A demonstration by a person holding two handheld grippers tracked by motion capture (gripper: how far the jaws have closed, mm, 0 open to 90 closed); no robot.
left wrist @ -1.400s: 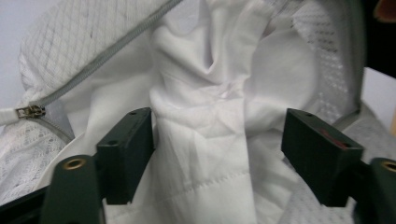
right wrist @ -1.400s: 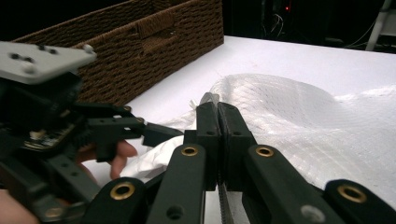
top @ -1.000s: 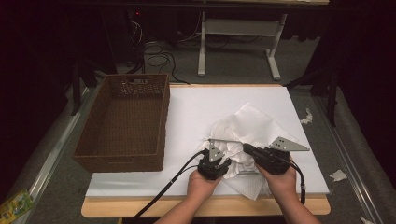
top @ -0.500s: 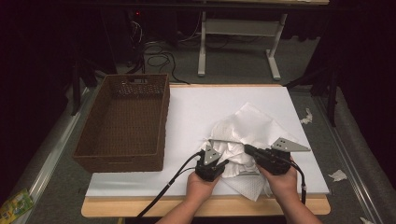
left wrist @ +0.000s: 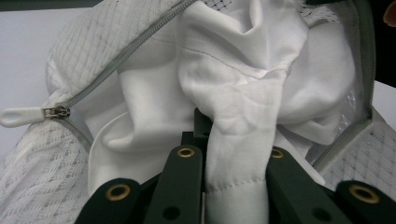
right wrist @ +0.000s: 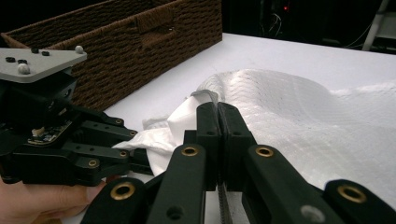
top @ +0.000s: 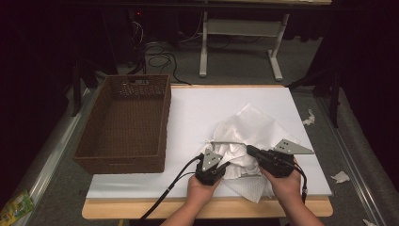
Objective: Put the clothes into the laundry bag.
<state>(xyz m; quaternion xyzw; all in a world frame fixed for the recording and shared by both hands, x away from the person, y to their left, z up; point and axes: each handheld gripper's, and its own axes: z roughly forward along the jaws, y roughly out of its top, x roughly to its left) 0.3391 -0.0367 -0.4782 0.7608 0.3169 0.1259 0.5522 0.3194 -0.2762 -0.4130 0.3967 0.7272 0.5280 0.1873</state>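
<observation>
White tabletop under you carries a mesh laundry bag with white cloth spilling from its unzipped mouth. Your left gripper has just been closing, and its jaws are now clamped on a hemmed fold of that cloth, which runs straight ahead of them into the bag. Your right gripper, just beside the left, pinches the bag's grey edge with jaws together. With both holds set, the cloth looks ready to be drawn out; the wicker basket sits left of both.
</observation>
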